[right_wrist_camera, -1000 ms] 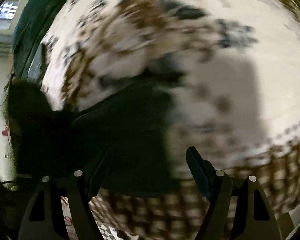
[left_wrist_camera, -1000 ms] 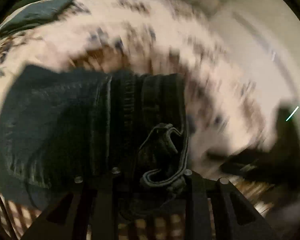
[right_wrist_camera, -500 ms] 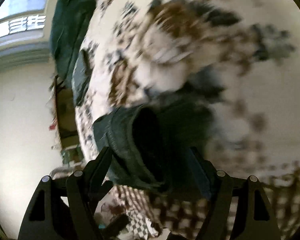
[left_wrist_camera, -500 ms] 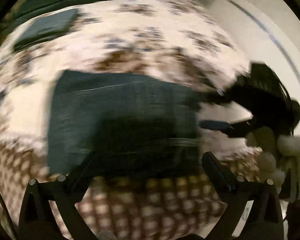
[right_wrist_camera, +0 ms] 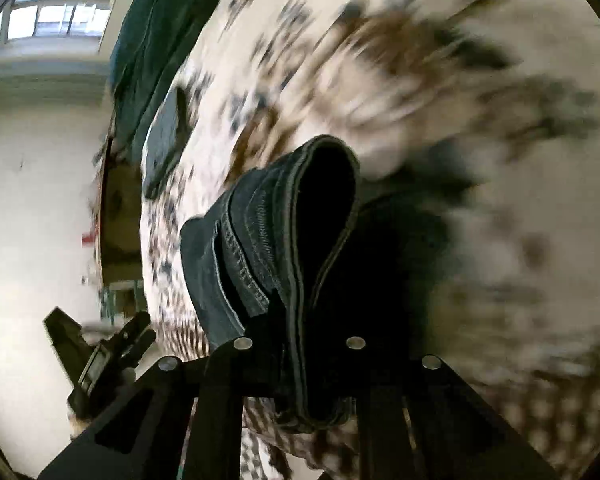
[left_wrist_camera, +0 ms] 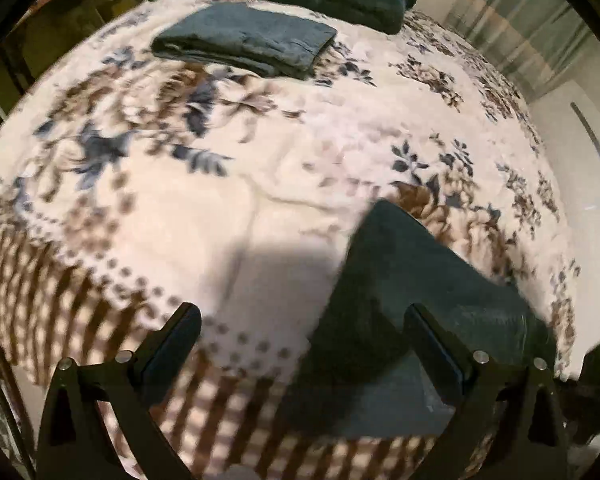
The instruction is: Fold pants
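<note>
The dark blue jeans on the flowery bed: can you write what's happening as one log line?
step: fold pants | right gripper: closing on dark blue denim jeans | left gripper: open, empty | surface: floral blanket

Left wrist view: looks steeply down over the left claw (left_wrist_camera: 300,344) onto the bed (left_wrist_camera: 260,184), near. Right wrist view: rolled sideways, very close behind the right claw (right_wrist_camera: 296,344). Both views share the dark jeans (left_wrist_camera: 400,280) (right_wrist_camera: 260,240) and the bed.
</note>
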A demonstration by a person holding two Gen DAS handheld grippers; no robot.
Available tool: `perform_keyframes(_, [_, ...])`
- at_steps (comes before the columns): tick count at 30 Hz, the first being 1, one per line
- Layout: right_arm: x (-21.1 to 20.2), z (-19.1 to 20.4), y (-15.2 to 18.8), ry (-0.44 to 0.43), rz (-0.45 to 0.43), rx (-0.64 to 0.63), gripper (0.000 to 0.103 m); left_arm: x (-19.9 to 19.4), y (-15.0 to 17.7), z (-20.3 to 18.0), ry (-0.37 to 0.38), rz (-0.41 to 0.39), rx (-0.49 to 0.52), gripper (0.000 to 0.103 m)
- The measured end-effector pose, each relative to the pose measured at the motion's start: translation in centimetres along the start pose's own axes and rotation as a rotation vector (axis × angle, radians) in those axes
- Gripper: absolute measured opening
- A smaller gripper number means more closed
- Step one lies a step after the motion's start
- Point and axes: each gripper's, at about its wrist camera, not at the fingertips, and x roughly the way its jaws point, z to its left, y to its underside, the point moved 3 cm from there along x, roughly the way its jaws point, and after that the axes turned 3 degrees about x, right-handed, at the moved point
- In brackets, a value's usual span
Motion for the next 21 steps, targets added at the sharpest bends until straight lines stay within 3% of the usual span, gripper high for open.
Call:
perform_keyframes(2, [-1.2,-2.5,-0.3,0.058,-0.008,0.015,0.014,2.2,-1.0,-1.1,0.042,0.056,-0.007,0.103])
perform_keyframes(6, [1.0,-8.4,0.0,0.109,0.08,0.162,0.014,8.5,-2.5,-4.2,0.169,0.231,-0.05,0.103])
perform_keyframes(9, [2.5,-9.7,0.1,0.13,0.098,0.168,0.024,12.2,-3.5,-6.3,0.214,0.313,-0.046,0.103])
perform_keyframes(10, [2.6,-9.9,0.1,0.14,0.094,0.173,0.035,13.2,-3.7,-6.6,0.224,0.333,-0.051,0.102])
perform_keyframes(11, [2.6,-10.1,0.0,0.147,0.09,0.175,0.043,13.7,-3.9,-6.7,0.229,0.34,-0.057,0.094])
perform_keyframes(12, [2.6,-10.2,0.1,0.142,0.088,0.176,0.05,14.4,-4.1,-6.9,0.234,0.348,-0.053,0.077])
perform_keyframes(15, [2.3,-11.0,0.7,0.08,0.09,0.199,0.05,15.4,-4.2,-6.6,0.224,0.365,-0.045,0.059])
perform_keyframes(19, [2.3,-12.7,1.2,0.114,0.102,0.185,0.05,16.8,-4.2,-1.8,0.372,0.412,-0.303,0.056])
perform_keyframes(21, [3.0,-12.8,1.0,0.136,0.121,0.172,0.05,16.8,-4.0,-1.1,0.415,0.421,-0.327,0.057])
